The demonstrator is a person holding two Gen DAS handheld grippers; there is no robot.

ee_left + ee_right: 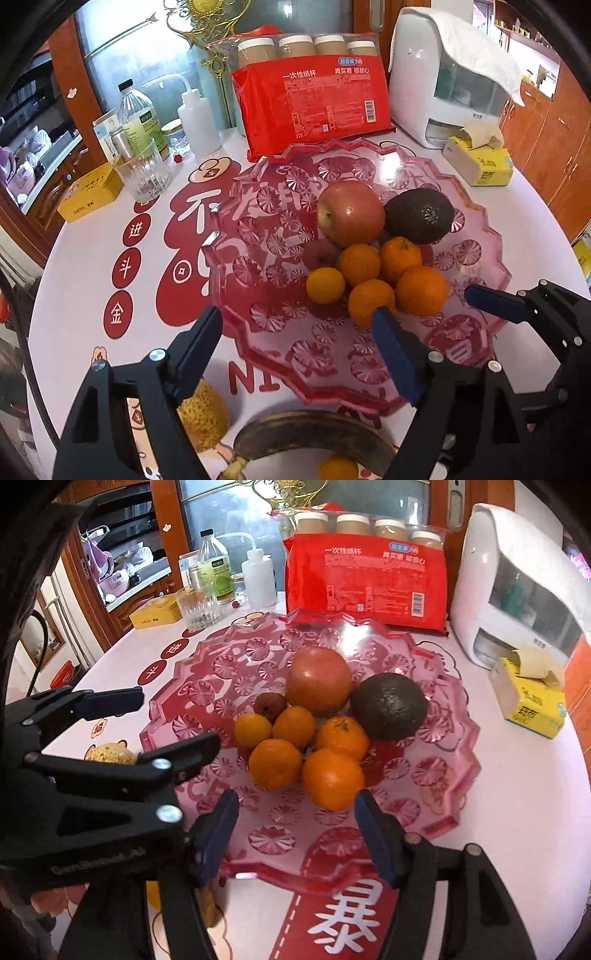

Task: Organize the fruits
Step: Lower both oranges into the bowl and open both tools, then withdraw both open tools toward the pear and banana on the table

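A pink glass dish (266,295) holds a red apple (351,212), a dark avocado (419,216), several oranges (421,290) and a small reddish fruit (320,253). My left gripper (295,350) is open over the dish's near rim with nothing between its fingers. A banana (314,430), a rough yellow fruit (203,417) and a small orange (338,469) lie on the table under it. In the right wrist view my right gripper (295,834) is open and empty just short of the nearest orange (332,779), with the left gripper (155,723) at the dish's (443,794) left edge.
Behind the dish stand a red pack of paper cups (314,99), a white appliance (443,81) under a cloth, a yellow tissue box (480,162), a drinking glass (142,173), bottles (138,114) and a yellow tin (90,192). The round table (81,258) drops off at left and right.
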